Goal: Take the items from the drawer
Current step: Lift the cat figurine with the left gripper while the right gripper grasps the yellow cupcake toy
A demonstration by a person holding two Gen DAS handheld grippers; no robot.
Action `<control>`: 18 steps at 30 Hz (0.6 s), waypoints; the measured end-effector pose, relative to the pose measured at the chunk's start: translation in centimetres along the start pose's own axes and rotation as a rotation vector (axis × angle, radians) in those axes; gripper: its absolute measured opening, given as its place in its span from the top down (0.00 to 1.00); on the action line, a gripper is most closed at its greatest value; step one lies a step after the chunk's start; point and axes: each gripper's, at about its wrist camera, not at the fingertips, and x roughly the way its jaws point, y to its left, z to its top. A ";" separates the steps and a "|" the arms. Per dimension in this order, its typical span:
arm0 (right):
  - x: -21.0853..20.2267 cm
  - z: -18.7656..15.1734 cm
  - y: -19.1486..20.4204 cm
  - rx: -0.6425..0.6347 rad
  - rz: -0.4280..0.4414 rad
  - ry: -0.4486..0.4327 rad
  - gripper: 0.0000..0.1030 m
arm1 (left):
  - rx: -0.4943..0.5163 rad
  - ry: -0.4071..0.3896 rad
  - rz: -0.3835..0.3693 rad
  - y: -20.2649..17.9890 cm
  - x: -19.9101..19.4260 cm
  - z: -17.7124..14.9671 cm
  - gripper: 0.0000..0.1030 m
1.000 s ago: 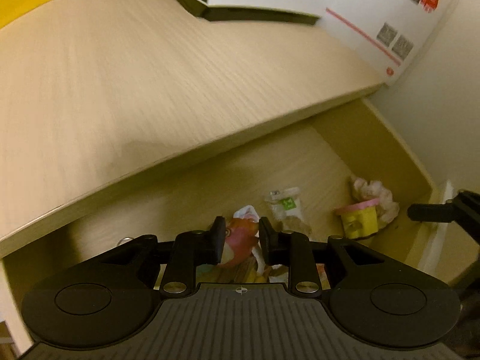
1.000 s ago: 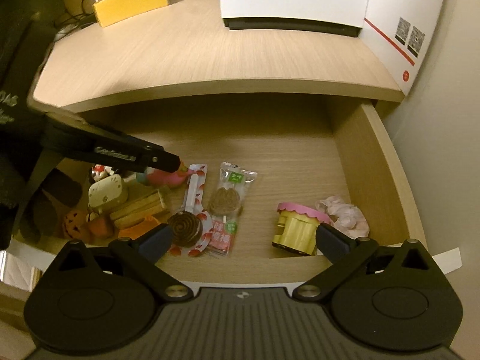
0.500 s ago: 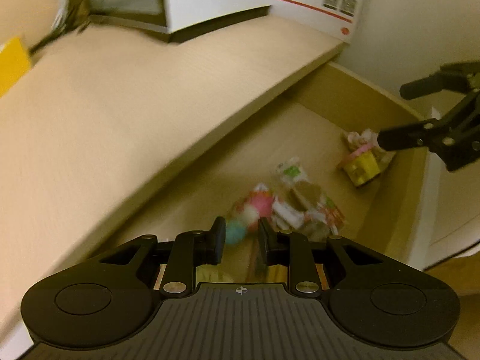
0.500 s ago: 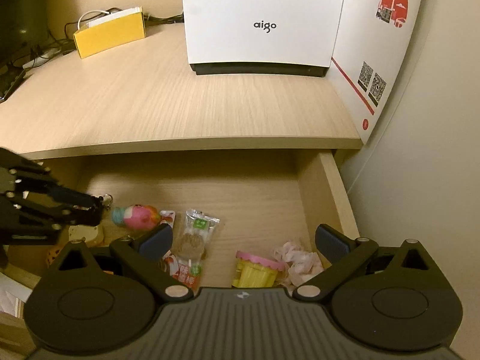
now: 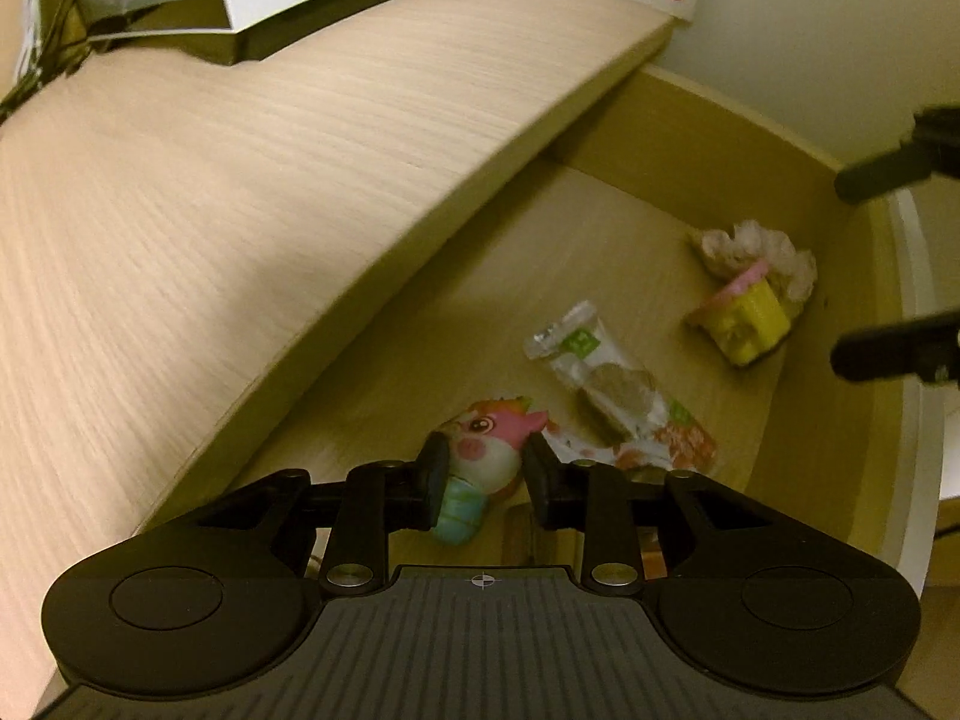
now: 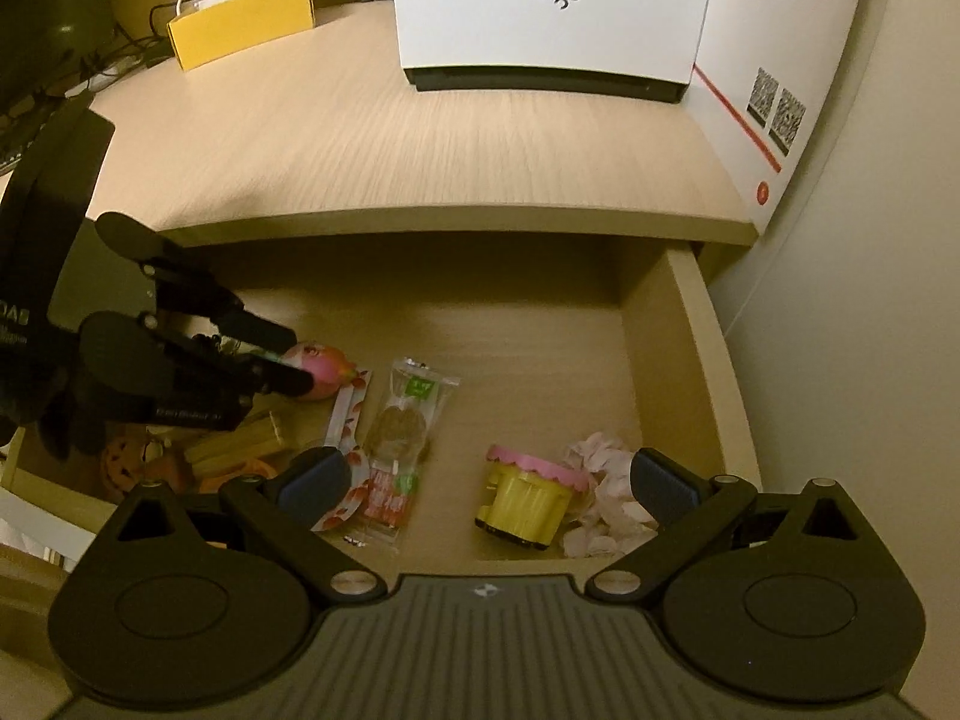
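The open wooden drawer (image 6: 672,324) holds small toys and sweets. A pink soft toy with a teal end (image 5: 486,438) lies on the drawer floor (image 5: 480,300). My left gripper (image 5: 483,468) straddles it, jaws opening, with a small gap at the right pad. In the right wrist view the left gripper (image 6: 294,358) reaches in from the left around the pink toy (image 6: 321,363). My right gripper (image 6: 489,477) hangs wide open and empty above a yellow cup with a pink rim (image 6: 528,504).
A wrapped lollipop (image 6: 408,414) and red-white sachets lie mid-drawer. Pale crumpled wrapping (image 6: 606,480) fills the right corner. A pumpkin toy (image 6: 120,462) and wafer sticks (image 6: 240,444) sit at the left. On the desk top (image 6: 420,150) stand a white box (image 6: 552,12) and a yellow box (image 6: 240,30).
The left gripper has rolled and swung over the drawer, and its jaws now stand wider around the pink toy. The right gripper drew back from the drawer, then stayed.
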 end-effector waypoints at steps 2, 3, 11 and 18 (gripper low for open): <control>0.0 0.0 0.0 0.002 -0.003 0.006 0.01 | -0.037 0.006 -0.017 0.4 0.1 0.0 0.68; 0.1 0.0 0.1 0.000 -0.004 0.008 0.01 | -0.058 0.009 -0.023 0.6 0.2 -0.1 0.68; 0.3 0.7 0.4 -0.008 -0.038 0.015 0.01 | -0.082 0.020 -0.027 0.3 0.0 -1.6 0.70; 0.5 0.3 0.7 0.015 -0.029 0.038 0.01 | -0.135 -0.005 -0.090 0.4 -0.4 -3.2 0.70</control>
